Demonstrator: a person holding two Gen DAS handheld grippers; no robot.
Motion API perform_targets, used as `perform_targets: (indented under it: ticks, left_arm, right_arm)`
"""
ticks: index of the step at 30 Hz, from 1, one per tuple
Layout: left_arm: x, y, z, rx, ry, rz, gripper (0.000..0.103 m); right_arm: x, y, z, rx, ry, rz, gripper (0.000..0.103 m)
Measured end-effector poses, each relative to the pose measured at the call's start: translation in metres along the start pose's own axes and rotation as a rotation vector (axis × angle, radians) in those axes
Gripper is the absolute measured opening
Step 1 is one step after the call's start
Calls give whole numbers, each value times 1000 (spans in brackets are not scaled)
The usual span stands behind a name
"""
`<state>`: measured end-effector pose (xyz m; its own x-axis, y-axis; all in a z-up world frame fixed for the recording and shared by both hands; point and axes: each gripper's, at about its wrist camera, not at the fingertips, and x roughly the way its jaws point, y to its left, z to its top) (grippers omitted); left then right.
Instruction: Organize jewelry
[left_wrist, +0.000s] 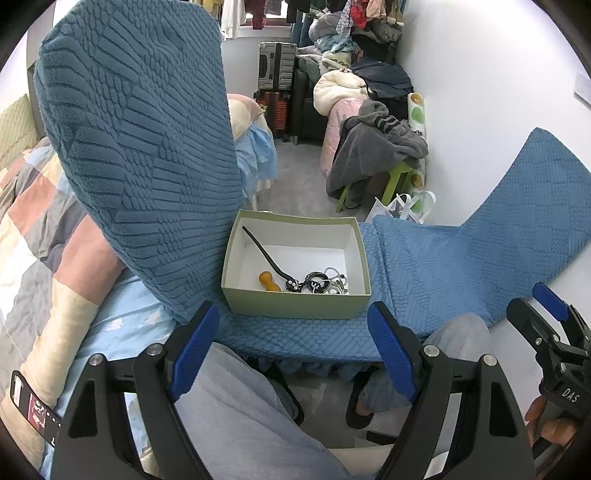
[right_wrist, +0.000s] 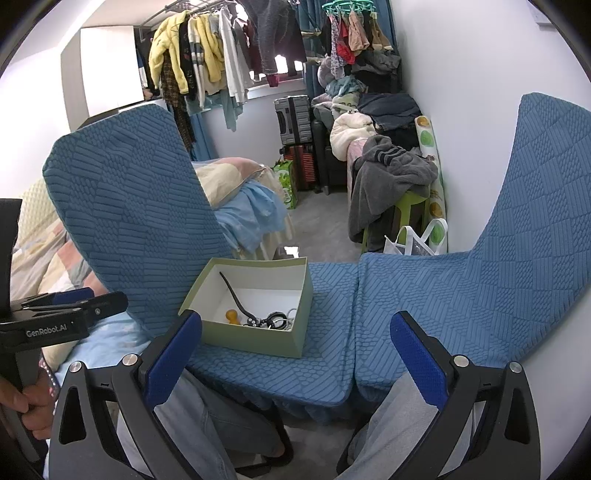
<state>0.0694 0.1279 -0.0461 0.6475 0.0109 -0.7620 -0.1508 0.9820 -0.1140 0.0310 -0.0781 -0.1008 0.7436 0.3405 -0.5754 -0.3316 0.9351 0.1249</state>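
Both hand-held grippers, left (left_wrist: 293, 347) and right (right_wrist: 295, 360), gape empty; green box (left_wrist: 295, 304) of jewelry (left_wrist: 325, 282) sits straight ahead, nearer the left.

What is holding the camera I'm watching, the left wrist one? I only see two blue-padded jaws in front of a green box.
Observer: A person's left hand, seen from the right wrist view, is wrapped around the tool's handle.
Visitor: Is anything written on that tool?
Observer: Yes. The side of the left gripper reads GenRobot.AI in white letters.
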Motion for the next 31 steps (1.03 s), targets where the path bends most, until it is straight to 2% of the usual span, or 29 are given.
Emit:
perform_targets:
  ticks: [31]
  left_arm:
    - [-13,-5,-3,13,-22,0,82]
  right_arm:
    - [-9,-6,-1,-23,-20,-14,103]
